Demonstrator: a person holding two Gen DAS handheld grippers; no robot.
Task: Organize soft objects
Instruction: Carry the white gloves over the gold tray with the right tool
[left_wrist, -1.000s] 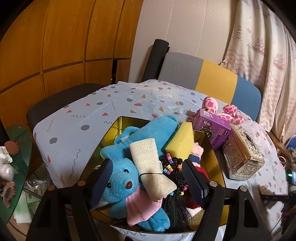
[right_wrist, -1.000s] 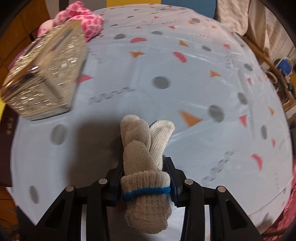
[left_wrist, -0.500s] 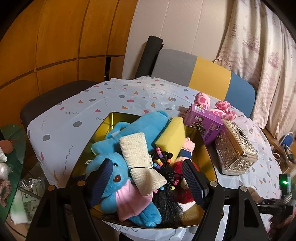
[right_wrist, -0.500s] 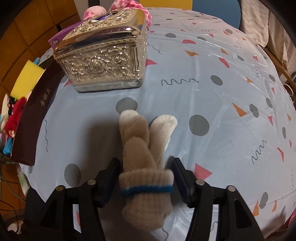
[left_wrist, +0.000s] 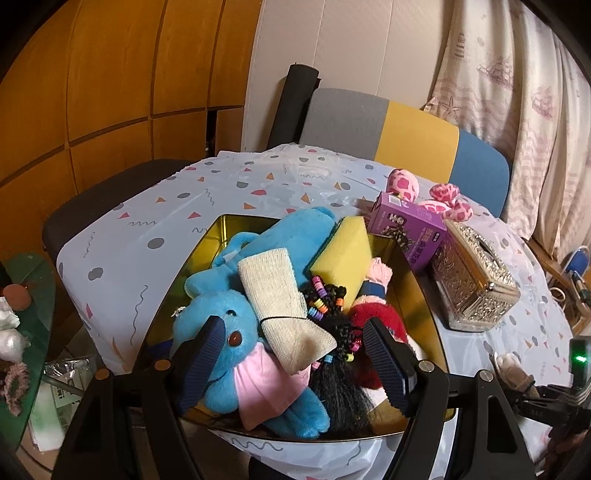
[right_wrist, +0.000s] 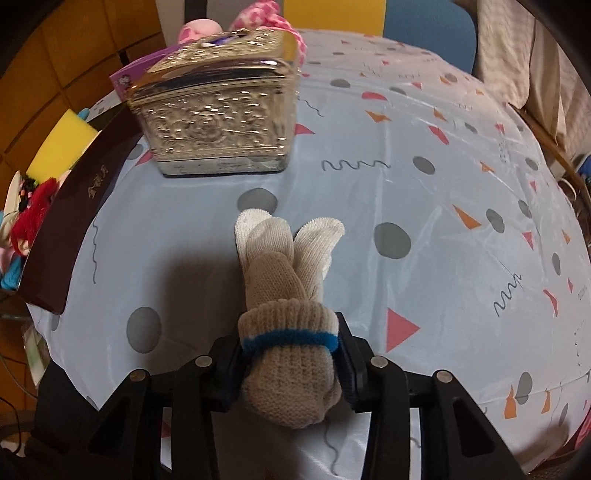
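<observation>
Half the gold tin (left_wrist: 221, 236) hidden

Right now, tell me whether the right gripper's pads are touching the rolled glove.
Touching. The right wrist view shows the right gripper closing, both pads pressed against the rolled glove at its blue band, no gap either side.

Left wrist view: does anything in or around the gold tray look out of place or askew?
The tray is overfilled: the yellow sponge stands tilted on edge against the blue plush. The purple box leans, one corner hanging over the tray's rim. Nothing looks spilled or damaged.
</observation>
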